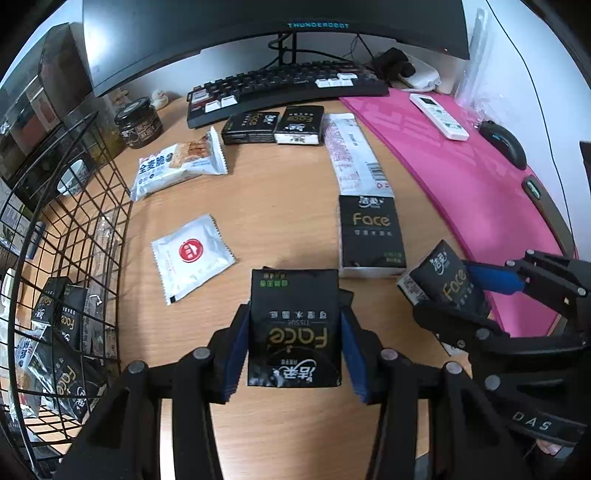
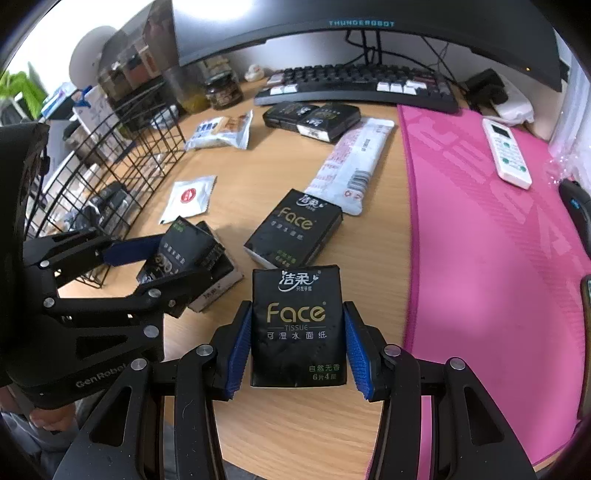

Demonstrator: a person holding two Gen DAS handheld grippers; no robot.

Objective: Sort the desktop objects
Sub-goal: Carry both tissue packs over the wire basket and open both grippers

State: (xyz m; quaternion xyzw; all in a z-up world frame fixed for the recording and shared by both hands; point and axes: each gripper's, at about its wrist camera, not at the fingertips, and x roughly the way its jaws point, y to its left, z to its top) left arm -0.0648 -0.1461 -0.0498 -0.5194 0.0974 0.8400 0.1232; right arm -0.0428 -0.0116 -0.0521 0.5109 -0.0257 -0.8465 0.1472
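Observation:
My left gripper (image 1: 293,332) is shut on a black "Face" tissue pack (image 1: 293,325), held above the wooden desk (image 1: 280,195); it also shows in the right wrist view (image 2: 184,254). My right gripper (image 2: 297,332) is shut on another black tissue pack (image 2: 297,325), which shows in the left wrist view (image 1: 447,277). A third tissue pack (image 1: 371,232) lies flat on the desk between them. Two more packs (image 1: 273,125) lie by the keyboard. A black wire basket (image 1: 70,258) at the left holds several tissue packs and snacks.
A cracker packet (image 1: 177,166), a white sachet (image 1: 192,254) and a long white packet (image 1: 354,155) lie on the desk. Keyboard (image 1: 288,88), monitor (image 1: 277,33) and jar (image 1: 138,122) are behind. A pink mat (image 1: 461,177) carries a remote (image 1: 437,116) and mouse (image 1: 508,144).

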